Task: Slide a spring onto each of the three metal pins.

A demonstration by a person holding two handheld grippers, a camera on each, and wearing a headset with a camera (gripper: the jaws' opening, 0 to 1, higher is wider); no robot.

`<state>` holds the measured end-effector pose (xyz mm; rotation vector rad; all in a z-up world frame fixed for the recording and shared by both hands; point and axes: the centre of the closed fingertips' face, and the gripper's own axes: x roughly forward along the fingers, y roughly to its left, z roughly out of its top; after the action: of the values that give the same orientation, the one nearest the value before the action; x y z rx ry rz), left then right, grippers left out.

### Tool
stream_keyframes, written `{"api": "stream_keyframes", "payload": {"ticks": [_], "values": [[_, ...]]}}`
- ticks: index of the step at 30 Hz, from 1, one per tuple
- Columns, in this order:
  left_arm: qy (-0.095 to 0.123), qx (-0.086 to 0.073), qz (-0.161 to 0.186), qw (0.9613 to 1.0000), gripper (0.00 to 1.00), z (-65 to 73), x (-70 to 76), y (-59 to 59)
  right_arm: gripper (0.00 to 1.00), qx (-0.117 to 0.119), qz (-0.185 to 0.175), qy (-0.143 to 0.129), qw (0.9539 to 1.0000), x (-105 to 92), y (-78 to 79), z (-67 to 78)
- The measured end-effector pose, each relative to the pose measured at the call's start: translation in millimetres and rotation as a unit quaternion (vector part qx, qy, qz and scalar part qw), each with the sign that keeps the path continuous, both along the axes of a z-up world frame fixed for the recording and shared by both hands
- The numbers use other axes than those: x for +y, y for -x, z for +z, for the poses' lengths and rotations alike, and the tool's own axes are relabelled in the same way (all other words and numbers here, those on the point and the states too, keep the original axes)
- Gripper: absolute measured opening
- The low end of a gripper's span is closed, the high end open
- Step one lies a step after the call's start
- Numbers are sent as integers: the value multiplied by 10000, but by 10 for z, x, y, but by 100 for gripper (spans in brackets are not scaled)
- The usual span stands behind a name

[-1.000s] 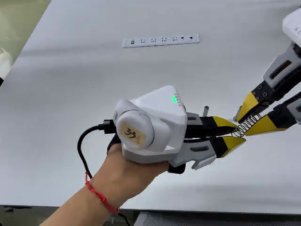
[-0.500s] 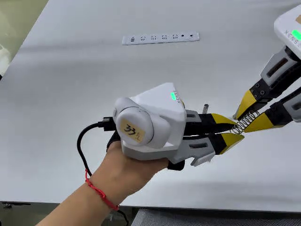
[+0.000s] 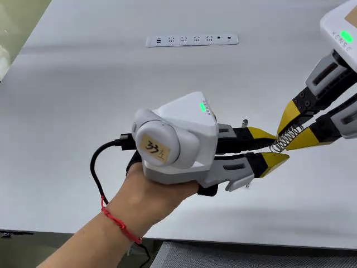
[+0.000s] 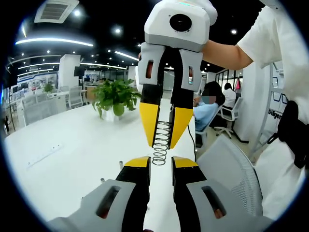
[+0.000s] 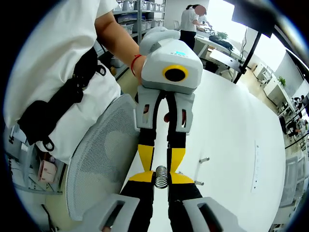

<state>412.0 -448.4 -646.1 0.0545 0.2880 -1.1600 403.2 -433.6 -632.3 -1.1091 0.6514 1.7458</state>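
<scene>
A small coil spring point(image 3: 283, 139) hangs above the white table point(image 3: 83, 100), with my right gripper point(image 3: 285, 140) shut on it. It comes in from the right. My left gripper point(image 3: 274, 146) points straight at it, fingertips almost meeting the spring's free end. In the left gripper view the spring point(image 4: 161, 140) runs from the right gripper point(image 4: 161, 144) down to my left gripper point(image 4: 161, 163), whose jaws stand close with a narrow gap. The spring hides anything between them. A metal pin point(image 3: 245, 123) stands behind the left fingers. Two pins point(image 5: 204, 159) point(image 5: 198, 182) lie on the table.
A white power strip point(image 3: 192, 40) lies at the table's far side. A grey mesh chair point(image 5: 101, 164) stands at the near table edge beside the person. A black cable point(image 3: 97, 167) trails from the left gripper. A potted plant point(image 4: 114, 96) stands far off.
The right gripper has brought the spring slightly closer to the left gripper's tips. Both grippers sit a little higher in the head view.
</scene>
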Motion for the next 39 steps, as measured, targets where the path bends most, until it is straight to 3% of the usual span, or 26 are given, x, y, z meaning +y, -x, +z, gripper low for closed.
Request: {"api": "stream_keyframes", "payload": {"ticks": [4,9,19,33,39], "values": [[31,9,123,9999,18,-14,111,-25,6,-20,-79,-57,10000,36,-41,44],[25,37,379,9993,20,-43,335,-80,7,-118,-180,-79,9997,115,-198,84],[-182,-25,778,9968,26,-174,722,-141,7,-251,-292,-8,9993,331,-457,59],[-246,-55,1221,9922,44,-301,1025,-202,7,-362,-381,205,9984,734,-922,-273],[-316,-105,1267,9914,52,-379,1110,-217,7,-332,-345,358,9982,857,-1001,-487]]}}
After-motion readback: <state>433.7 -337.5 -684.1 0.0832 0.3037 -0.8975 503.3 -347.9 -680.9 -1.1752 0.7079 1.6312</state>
